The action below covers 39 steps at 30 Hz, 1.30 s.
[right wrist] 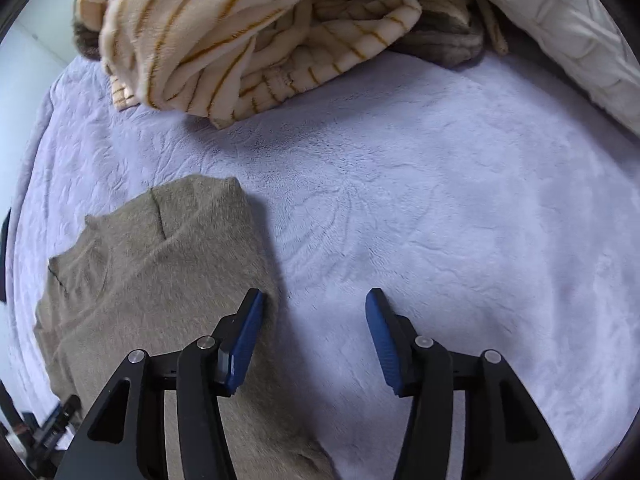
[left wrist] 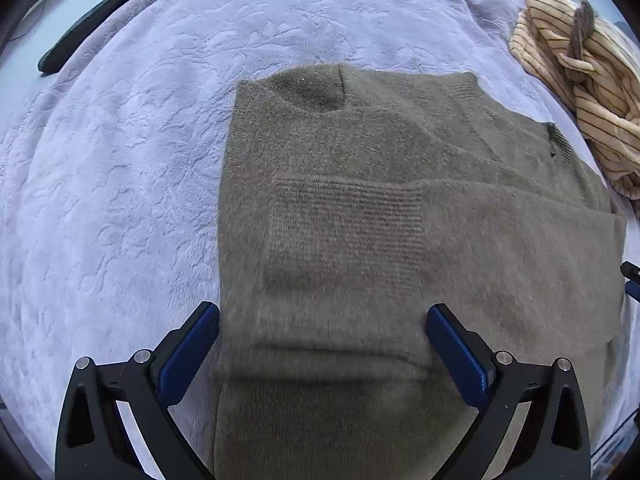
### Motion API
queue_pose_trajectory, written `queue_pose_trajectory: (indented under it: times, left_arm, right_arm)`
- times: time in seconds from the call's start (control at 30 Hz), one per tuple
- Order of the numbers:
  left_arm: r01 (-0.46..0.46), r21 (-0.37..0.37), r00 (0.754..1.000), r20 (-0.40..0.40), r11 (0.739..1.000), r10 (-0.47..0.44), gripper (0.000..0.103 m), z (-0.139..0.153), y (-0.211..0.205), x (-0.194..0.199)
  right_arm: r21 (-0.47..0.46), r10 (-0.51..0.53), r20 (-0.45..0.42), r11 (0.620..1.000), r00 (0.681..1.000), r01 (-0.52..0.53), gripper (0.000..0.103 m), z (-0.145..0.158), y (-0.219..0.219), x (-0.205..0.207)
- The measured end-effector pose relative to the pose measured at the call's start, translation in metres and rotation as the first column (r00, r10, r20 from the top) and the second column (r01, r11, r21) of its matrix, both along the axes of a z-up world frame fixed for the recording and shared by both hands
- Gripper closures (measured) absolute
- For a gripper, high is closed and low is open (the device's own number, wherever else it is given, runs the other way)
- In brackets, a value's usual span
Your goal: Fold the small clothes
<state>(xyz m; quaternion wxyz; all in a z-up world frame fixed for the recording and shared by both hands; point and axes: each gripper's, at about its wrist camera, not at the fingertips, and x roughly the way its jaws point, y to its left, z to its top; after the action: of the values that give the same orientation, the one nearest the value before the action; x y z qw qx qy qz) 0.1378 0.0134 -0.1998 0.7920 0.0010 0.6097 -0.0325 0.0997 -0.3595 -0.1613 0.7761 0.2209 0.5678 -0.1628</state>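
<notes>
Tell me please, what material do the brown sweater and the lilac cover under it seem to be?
Brown sweater: likely a soft knit, wool or acrylic; fuzzy matte nap and a ribbed panel show. Lilac cover: probably plush fleece or flannel; short matte pile with an embossed, crinkled pattern.

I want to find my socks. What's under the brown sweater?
The brown sweater lies flat on the lilac blanket, which shows all around it. Anything beneath the sweater is covered, so I can't tell.

left tool (left wrist: 322, 314) agape, right tool (right wrist: 316, 300) parted
</notes>
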Motion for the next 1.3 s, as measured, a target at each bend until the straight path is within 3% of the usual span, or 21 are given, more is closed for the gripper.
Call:
queue_pose_trajectory:
  times: [0.1, 0.33, 0.57, 0.9, 1.3]
  left_arm:
    - [0.003, -0.015, 1.000, 0.000, 1.000, -0.003, 0.000, 0.012, -0.002, -0.018]
    - [0.064, 0.016, 0.996, -0.055, 0.998, -0.063, 0.000, 0.027, -0.021, -0.065]
    - [0.121, -0.009, 0.985, -0.119, 0.993, -0.121, 0.000, 0.043, -0.046, -0.121]
    - [0.049, 0.006, 0.983, -0.178, 0.999, -0.047, 0.000, 0.055, -0.054, -0.167]
    - [-0.017, 0.028, 0.983, -0.181, 0.999, 0.021, 0.000, 0.068, -0.051, -0.207]
  right_arm:
    - [0.004, 0.053, -0.018, 0.999, 0.998, -0.053, 0.034, 0.010, 0.007, -0.013]
    - [0.107, 0.162, -0.060, 0.982, 0.985, -0.155, 0.034, 0.018, 0.043, -0.074]
    - [0.172, 0.246, -0.118, 0.959, 0.962, -0.225, 0.029, 0.020, 0.079, -0.130]
    - [0.250, 0.309, -0.161, 0.931, 0.937, -0.264, 0.029, 0.021, 0.110, -0.189]
    - [0.223, 0.367, -0.138, 0.917, 0.920, -0.332, 0.020, 0.032, 0.104, -0.199]
